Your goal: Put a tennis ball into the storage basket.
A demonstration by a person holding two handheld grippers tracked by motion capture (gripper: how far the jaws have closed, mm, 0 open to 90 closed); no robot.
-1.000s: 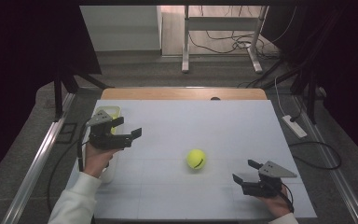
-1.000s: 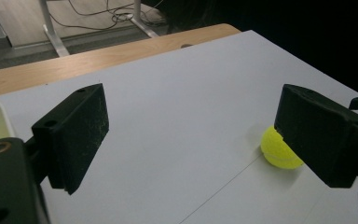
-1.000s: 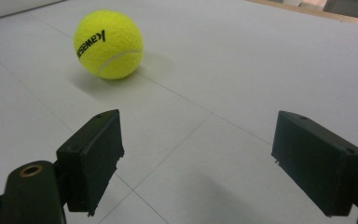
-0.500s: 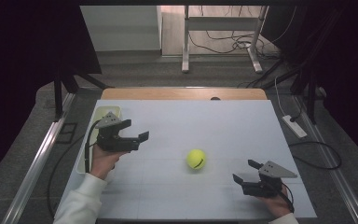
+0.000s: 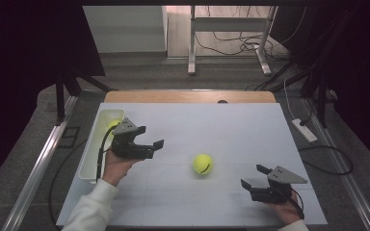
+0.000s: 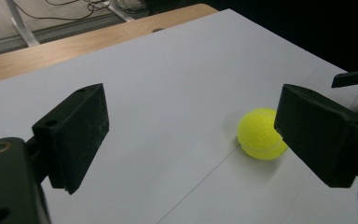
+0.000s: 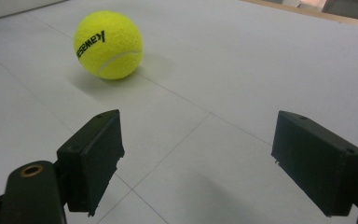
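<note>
plainly, "kawasaki" printed in black on yellow tennis ball (image 7: 108,45)

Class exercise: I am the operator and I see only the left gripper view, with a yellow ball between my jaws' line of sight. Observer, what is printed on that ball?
Observer: In the right gripper view the ball carries black lettering that looks like "Kawasaki".
Operator: Is anything on the table behind my left gripper?
Observer: Yes, in the high view a white tray lies along the table's left edge, with something yellow inside.
Operator: And the right gripper?
Observer: The right gripper is open, low at the table's right front, apart from the ball.
</note>
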